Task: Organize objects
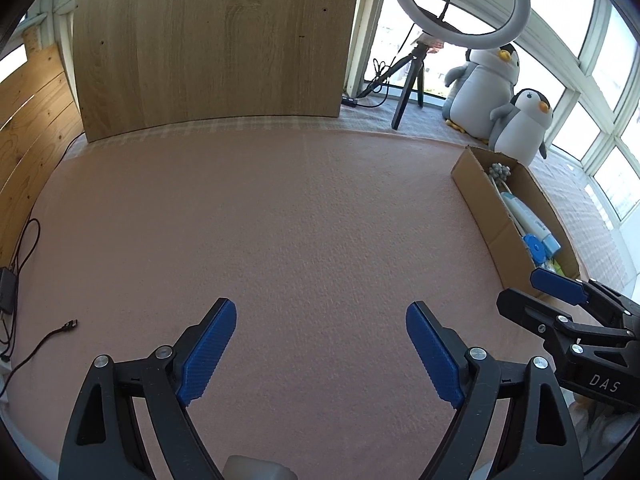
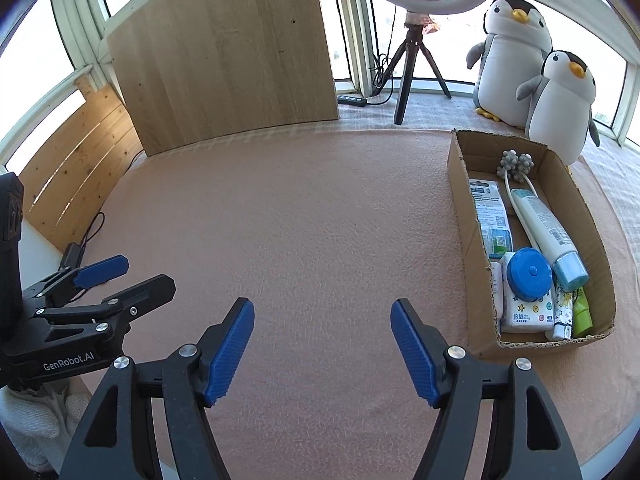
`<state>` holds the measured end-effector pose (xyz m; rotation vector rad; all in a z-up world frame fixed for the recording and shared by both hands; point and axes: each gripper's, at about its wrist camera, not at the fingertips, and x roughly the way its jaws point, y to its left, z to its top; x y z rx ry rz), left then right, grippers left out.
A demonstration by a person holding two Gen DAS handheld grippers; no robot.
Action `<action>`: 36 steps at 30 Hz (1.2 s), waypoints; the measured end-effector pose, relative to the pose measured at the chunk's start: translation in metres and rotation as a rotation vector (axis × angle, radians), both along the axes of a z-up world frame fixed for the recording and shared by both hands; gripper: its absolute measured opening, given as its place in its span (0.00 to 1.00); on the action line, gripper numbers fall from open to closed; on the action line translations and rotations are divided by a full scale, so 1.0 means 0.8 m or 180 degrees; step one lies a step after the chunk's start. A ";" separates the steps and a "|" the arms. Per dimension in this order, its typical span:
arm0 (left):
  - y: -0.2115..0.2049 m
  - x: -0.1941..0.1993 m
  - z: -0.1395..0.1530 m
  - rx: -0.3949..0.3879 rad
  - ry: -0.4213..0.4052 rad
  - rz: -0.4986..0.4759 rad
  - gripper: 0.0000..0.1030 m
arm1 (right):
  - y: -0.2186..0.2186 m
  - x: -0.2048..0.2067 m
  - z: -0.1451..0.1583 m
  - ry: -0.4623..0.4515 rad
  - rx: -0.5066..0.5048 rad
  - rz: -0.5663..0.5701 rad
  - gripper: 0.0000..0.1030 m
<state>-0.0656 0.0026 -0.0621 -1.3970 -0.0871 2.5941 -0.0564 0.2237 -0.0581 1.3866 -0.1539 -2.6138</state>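
The left tool (image 1: 321, 322) hangs above the pink-covered surface (image 1: 280, 220) with its blue pads spread wide and nothing between them; the right tool (image 2: 322, 322) does the same, released and empty, just beside the near end of the cardboard box (image 2: 458, 184); each tool shows at the edge of the other's view, the two apart from one another. The box lies on the right part of the surface, long side running away from the cameras; inside it lie a white tube with a light blue cap (image 2: 548, 232), a flat packet (image 2: 490, 214) along the left wall, a massager with two grey knobbly balls (image 2: 515, 165) at the far end, a round blue case (image 2: 528, 274) resting on a tissue pack (image 2: 524, 314), and a small green item (image 2: 582, 312) in the near right corner. Behind the box stand two plush penguins (image 2: 560, 96), touching each other; a ring light on a tripod (image 2: 412, 64) stands beside a wooden board (image 2: 224, 56) leaning upright at the back; a loose black cable (image 1: 52, 334) lies on the left.
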 end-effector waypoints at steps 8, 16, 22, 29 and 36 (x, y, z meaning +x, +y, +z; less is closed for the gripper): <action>-0.019 0.006 -0.006 -0.0032 -0.0034 0.0102 0.87 | -0.015 0.001 0.000 0.0046 0.0040 0.0015 0.66; -0.026 0.006 -0.006 -0.0030 -0.0030 0.0119 0.87 | -0.019 0.002 0.001 0.0081 0.0071 -0.0001 0.66; -0.024 0.005 -0.006 -0.0015 -0.0040 0.0096 0.87 | -0.017 0.003 0.001 0.0073 0.0073 -0.0031 0.67; -0.021 0.002 -0.006 -0.0016 -0.0041 0.0077 0.87 | -0.015 0.002 0.000 0.0068 0.0079 -0.0050 0.67; -0.021 -0.001 -0.008 -0.0017 -0.0048 0.0081 0.87 | -0.014 0.001 -0.002 0.0062 0.0085 -0.0042 0.67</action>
